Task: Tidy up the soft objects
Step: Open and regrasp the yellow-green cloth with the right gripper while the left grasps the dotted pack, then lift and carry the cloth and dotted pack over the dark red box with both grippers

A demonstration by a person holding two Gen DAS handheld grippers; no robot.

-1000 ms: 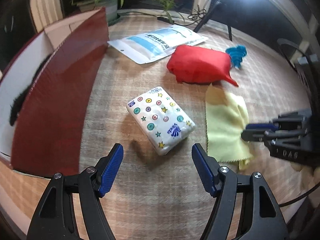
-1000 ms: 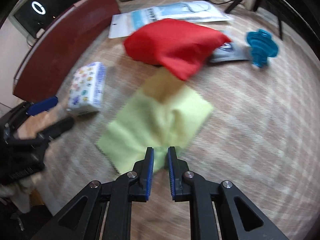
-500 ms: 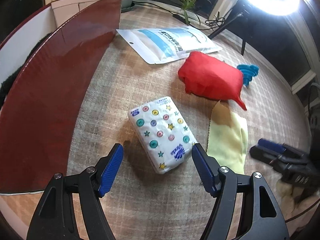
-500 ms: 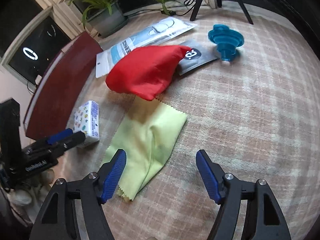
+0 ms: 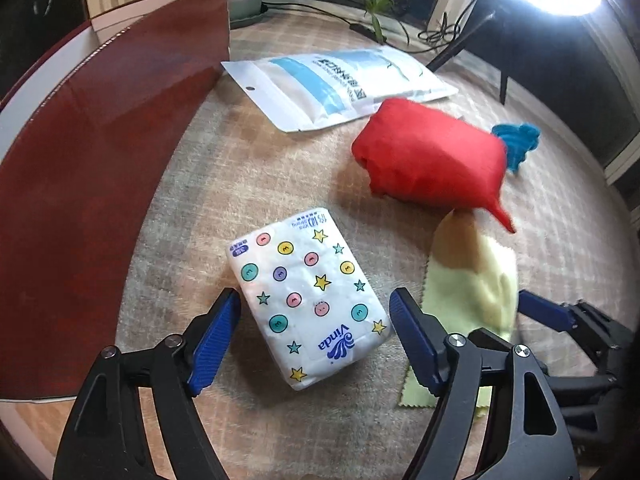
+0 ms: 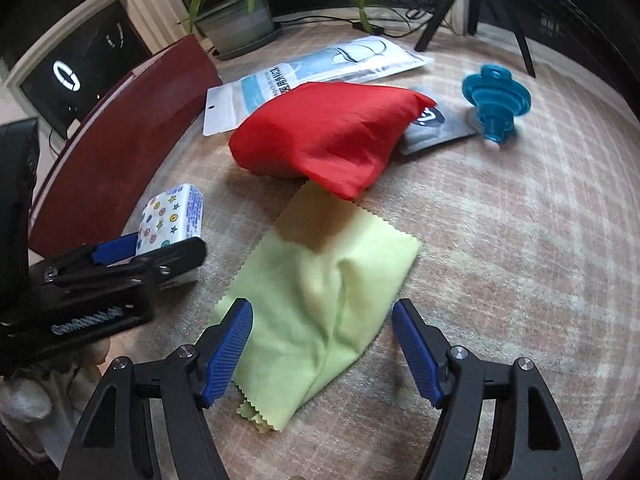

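Note:
A white tissue pack (image 5: 308,300) with coloured dots and stars lies on the checked cloth, its near end between the fingers of my open left gripper (image 5: 316,338). A folded yellow-green cloth (image 6: 320,300) lies to its right, its near part between the fingers of my open right gripper (image 6: 322,346). A red fabric bag (image 6: 324,132) lies behind the cloth and overlaps its far corner. The tissue pack (image 6: 172,216) and the left gripper (image 6: 132,252) also show in the right wrist view.
A dark red box (image 5: 84,184) with a tall wall stands on the left. A white and blue pouch (image 5: 336,80), a grey sachet (image 6: 436,128) and a blue plastic piece (image 6: 496,100) lie at the back. Potted plants (image 6: 236,12) and a tripod (image 6: 472,4) stand behind.
My right gripper has opened, let go of the yellow-green cloth and pulled back. My left gripper has moved forward, so the tissue pack now sits between its fingers.

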